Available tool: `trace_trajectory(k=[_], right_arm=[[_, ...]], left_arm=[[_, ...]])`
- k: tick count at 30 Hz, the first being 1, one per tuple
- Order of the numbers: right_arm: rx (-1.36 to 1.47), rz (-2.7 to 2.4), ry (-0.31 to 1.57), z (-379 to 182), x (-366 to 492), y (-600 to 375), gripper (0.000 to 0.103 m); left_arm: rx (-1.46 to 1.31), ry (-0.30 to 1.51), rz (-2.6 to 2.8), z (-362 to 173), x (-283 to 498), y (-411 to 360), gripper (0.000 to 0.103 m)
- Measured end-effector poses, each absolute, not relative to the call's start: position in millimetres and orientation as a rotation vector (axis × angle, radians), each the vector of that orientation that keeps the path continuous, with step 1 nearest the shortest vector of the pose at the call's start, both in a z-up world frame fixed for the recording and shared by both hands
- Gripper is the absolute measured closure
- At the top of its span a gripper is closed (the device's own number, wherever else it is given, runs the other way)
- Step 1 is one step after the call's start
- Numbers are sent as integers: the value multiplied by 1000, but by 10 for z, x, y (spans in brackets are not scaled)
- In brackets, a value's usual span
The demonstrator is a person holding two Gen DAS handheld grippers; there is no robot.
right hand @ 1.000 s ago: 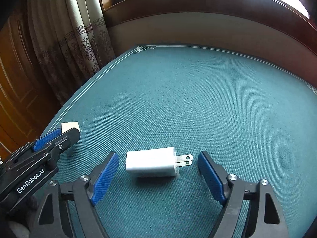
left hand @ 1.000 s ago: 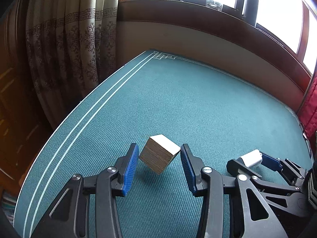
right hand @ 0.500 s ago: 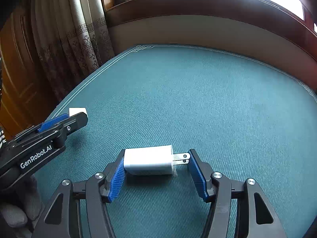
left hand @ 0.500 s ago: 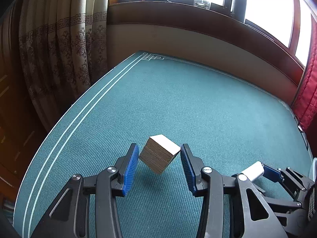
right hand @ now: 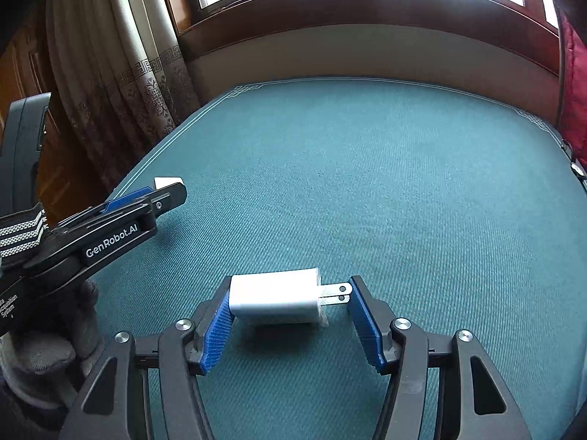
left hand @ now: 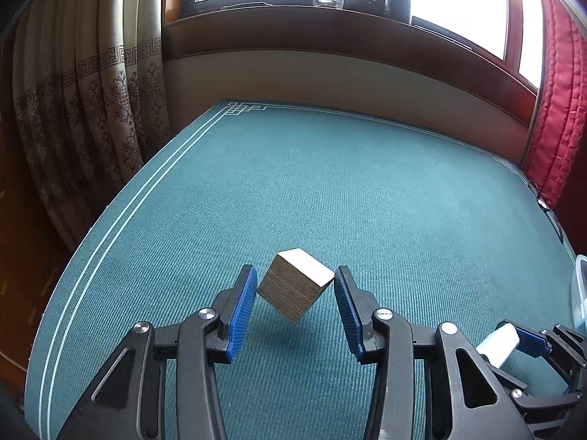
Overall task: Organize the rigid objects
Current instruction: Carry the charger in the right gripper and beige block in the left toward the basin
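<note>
Here, left gripper (left hand: 295, 295): clamped on the wooden block (left hand: 295, 286) at two opposite corners, so the block sits cornerwise between the blue pads, clear of the teal tablecloth (left hand: 330, 183), with its pale face turned up.
Right gripper (right hand: 290, 302): its jaws have just been closing and now pinch the white charger (right hand: 275, 299) end to end, the left pad on the body's blunt end, the right pad on the tips of the two metal prongs.
Charger height: its shadow lies on the cloth just under it, so it seems raised a little.
Only in the left wrist view: the block's dark layered sides; a clear plastic container (left hand: 579, 289) at the right edge, beyond the right gripper (left hand: 513, 344); a red padded fabric (left hand: 561, 102) further ahead on the right.
Only in the right wrist view: the prongs and how they are gripped; the left gripper (right hand: 161, 192) from the side, to the left, with a corner of the block showing past its tip; a grey-gloved hand (right hand: 47, 348) under it.
Both views: patterned curtain (left hand: 91, 110) ahead on the left, a window sill ahead.
</note>
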State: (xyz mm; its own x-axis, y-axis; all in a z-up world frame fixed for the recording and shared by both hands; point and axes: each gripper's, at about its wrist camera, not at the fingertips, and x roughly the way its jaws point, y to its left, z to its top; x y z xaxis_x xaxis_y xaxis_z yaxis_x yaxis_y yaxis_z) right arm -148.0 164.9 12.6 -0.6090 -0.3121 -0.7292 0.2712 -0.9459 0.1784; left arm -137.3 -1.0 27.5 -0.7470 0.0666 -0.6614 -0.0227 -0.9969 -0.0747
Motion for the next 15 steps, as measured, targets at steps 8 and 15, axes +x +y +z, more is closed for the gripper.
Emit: trace_trajectory(k=[8,15], right_arm=[[1172,-2589,-111,148,-1195,1885,40],[1161,-2612,-158,197,-1022,2066,40]], left_arm=[[-1097,-86,2903,299,-1353,19,58],[-1073,-17,2917,330,-1257,163,58]])
